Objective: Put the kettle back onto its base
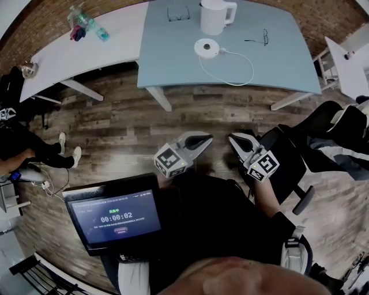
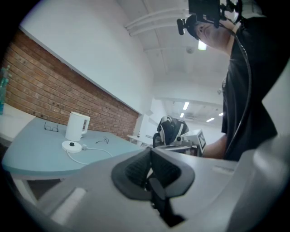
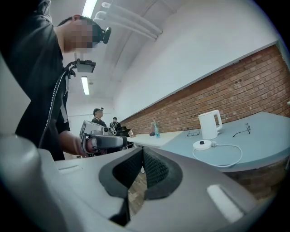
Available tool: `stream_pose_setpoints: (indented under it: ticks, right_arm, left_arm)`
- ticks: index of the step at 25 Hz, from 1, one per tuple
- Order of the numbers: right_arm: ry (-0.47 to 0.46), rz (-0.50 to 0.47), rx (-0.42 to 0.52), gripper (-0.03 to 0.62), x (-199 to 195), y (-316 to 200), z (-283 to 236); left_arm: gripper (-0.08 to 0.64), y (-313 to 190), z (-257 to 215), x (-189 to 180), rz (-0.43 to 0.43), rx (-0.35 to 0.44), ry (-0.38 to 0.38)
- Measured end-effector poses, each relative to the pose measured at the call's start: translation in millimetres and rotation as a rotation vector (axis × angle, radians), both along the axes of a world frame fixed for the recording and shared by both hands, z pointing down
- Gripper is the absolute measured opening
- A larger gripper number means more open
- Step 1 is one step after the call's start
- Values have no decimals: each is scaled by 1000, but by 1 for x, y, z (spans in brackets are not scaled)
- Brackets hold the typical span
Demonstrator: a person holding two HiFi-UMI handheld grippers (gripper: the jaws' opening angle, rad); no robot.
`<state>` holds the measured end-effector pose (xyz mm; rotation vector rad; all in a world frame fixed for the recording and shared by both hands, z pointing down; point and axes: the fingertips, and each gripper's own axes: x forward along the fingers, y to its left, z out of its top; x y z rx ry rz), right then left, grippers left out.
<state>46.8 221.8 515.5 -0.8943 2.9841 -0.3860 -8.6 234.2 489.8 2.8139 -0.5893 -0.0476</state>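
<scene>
The kettle (image 1: pixel 216 16) was sitting on the blue-grey table (image 1: pixel 173 69), just behind the base (image 1: pixel 206 47) and not on it. The cord (image 1: pixel 237 74) looped off to the right of the base. One pair of glasses (image 1: pixel 179 12) lay back-left of the base, another pair (image 1: pixel 258 38) to its right. My left gripper (image 1: pixel 199 140) and right gripper (image 1: pixel 241 141) were both pinched closed on nothing, well short of the base, over wood floor (image 1: pixel 219 112).

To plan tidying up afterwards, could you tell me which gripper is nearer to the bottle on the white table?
Left. In the head view, the left gripper is over the floor, well short and to the right of the bottle. The right gripper is farther right still.
</scene>
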Motion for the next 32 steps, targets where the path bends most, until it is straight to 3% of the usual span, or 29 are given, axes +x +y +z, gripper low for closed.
stream_pose_setpoints:
  ticks: [19,32]
  right_arm:
    - [2,60,30,3,-74,-79,-9]
    - [16,30,42,3,-131,-103,-5]
  left_arm:
    - [2,-69,-13,-74,68,33,3]
    - [2,-89,-7,-123,62,41,17]
